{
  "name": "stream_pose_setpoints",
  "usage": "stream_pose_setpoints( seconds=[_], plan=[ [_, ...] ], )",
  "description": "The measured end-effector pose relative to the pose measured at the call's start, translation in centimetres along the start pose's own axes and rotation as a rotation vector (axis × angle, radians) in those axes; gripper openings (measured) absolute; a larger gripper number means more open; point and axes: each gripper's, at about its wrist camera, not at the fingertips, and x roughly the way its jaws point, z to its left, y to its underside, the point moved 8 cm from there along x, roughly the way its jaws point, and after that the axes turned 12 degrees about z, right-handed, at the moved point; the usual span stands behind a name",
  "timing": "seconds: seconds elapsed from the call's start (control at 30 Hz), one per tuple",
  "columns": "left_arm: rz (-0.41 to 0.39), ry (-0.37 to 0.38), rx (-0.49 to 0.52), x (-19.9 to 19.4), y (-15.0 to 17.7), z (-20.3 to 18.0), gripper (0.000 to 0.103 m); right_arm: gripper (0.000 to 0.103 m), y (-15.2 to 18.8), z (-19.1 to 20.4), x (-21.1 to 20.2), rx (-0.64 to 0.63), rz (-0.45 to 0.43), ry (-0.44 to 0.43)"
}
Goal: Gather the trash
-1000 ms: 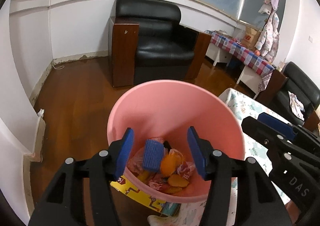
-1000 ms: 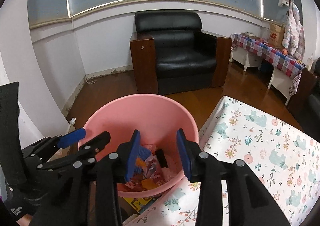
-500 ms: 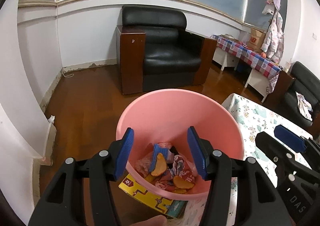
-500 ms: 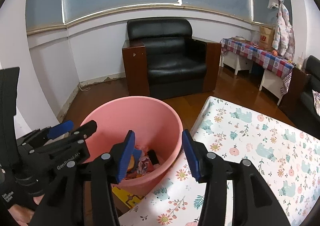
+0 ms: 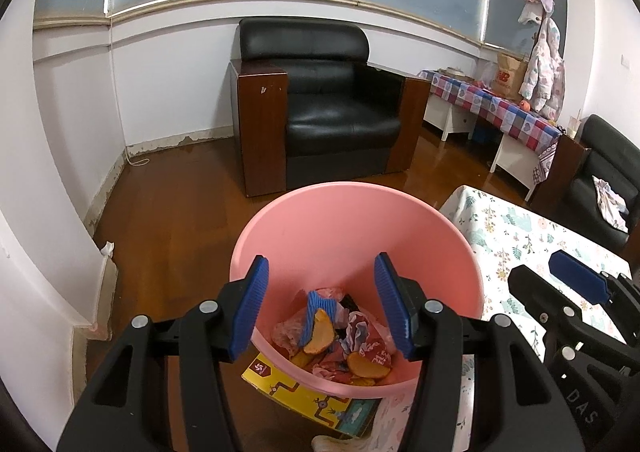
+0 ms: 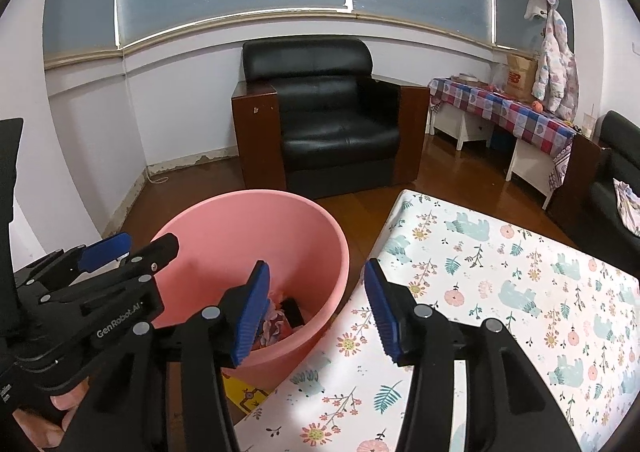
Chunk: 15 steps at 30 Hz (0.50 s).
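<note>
A pink bin (image 5: 352,224) stands on the floor beside the table and also shows in the right wrist view (image 6: 248,236). In it lies trash: orange peels (image 5: 318,336), crumpled wrappers (image 5: 362,340) and a blue ribbed piece (image 5: 320,304). My left gripper (image 5: 320,308) is open and empty above the bin's near rim. My right gripper (image 6: 316,310) is open and empty, over the gap between the bin and the table's left edge. Each gripper shows in the other's view: the right gripper (image 5: 576,284) and the left gripper (image 6: 108,252).
A table with a floral cloth (image 6: 500,292) lies to the right of the bin. A yellow box (image 5: 304,392) lies under the bin. A black armchair (image 5: 320,108) stands behind, a checkered side table (image 5: 500,108) at the right wall.
Both grippers have drawn back and up from the bin. The right gripper has swung right toward the table. The blue piece and a peel have settled in the bin.
</note>
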Motion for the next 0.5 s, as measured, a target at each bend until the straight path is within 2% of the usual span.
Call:
stream_pose_setpoints(
  seconds=[0.5],
  plan=[
    [0.005,-0.021,0.009,0.36,0.09,-0.33,0.055,0.049,0.05,-0.60,0.47,0.014,0.011,0.005]
  ],
)
